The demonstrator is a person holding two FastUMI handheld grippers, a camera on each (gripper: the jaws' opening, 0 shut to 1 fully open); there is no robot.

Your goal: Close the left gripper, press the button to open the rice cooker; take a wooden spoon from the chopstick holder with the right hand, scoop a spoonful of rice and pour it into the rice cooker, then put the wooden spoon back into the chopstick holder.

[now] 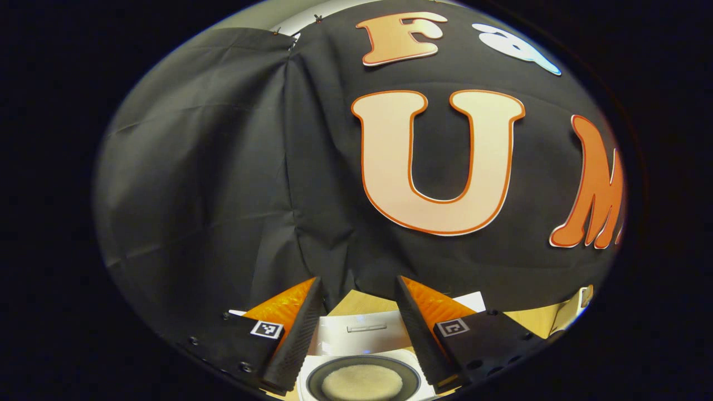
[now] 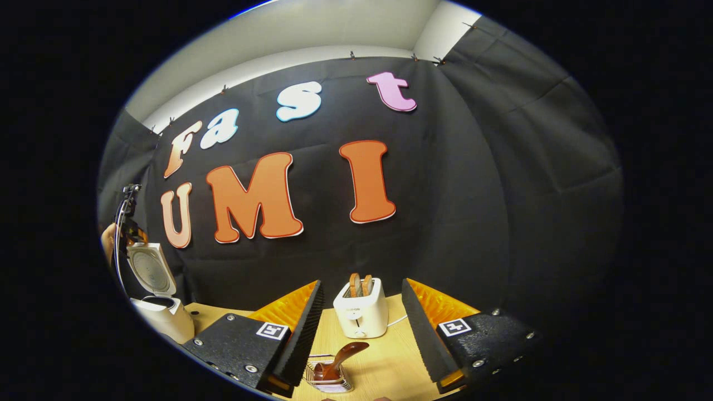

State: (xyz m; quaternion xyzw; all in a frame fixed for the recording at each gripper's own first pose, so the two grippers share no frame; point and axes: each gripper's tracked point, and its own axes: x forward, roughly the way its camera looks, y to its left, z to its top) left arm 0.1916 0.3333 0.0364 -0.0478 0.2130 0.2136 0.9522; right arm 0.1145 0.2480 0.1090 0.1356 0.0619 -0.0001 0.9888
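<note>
Right gripper view: wooden spoon low between the spread claw fingers.

Right gripper view: wooden spoon stands in chopstick holder on table, between your fingers; toaster behind it. Rice cooker sits far left, lid raised. Left gripper view: cooker pot lies below you, rice in it.
</note>
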